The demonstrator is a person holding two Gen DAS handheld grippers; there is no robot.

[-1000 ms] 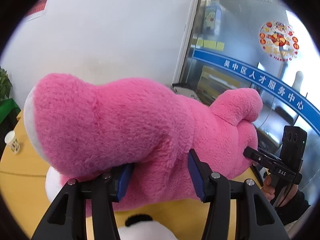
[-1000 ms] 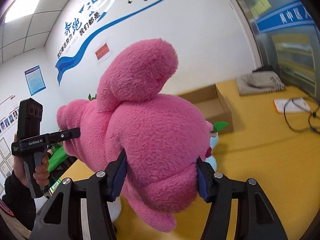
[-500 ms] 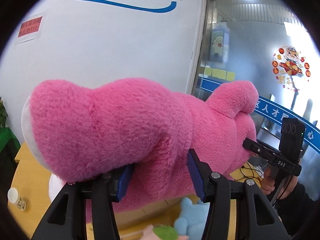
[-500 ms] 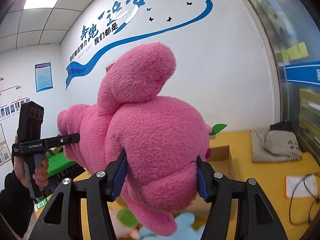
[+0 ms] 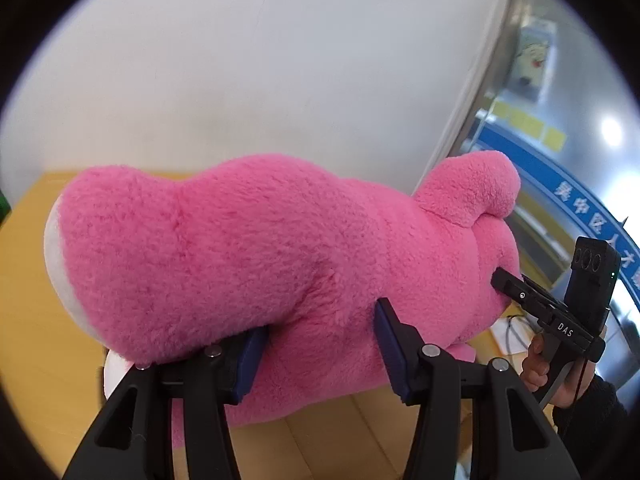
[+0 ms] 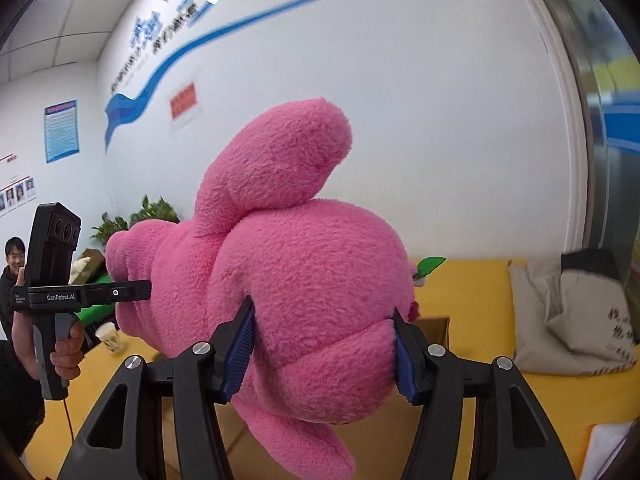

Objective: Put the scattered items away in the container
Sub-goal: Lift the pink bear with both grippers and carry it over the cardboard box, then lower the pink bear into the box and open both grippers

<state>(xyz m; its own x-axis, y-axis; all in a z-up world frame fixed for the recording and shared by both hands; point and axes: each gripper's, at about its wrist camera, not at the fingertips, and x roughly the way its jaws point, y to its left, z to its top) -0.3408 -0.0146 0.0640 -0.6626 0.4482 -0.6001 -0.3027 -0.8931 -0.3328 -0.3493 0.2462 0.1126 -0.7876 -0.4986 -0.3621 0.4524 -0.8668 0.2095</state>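
Note:
A large pink plush bear (image 5: pixel 256 264) fills both views and hangs in the air above the yellow table. My left gripper (image 5: pixel 320 344) is shut on its lower body, blue pads pressed into the fur. My right gripper (image 6: pixel 324 344) is shut on its head end (image 6: pixel 312 280). Each gripper shows in the other's view: the right one (image 5: pixel 560 320) at the bear's far end, the left one (image 6: pixel 80 292) at the left. A cardboard box (image 6: pixel 432 328) lies just below the bear, mostly hidden by it.
The yellow table (image 6: pixel 500 392) runs up to a white wall. A folded grey bag (image 6: pixel 576 316) lies at its back right, a cup (image 6: pixel 108 336) at the left. A green leaf (image 6: pixel 430 265) of another toy peeks out behind the bear. A person (image 6: pixel 12 264) stands far left.
Both grippers have carried the bear along; the views have tilted down, so the table fills more of the frame. The small toys seen below the bear are out of view.

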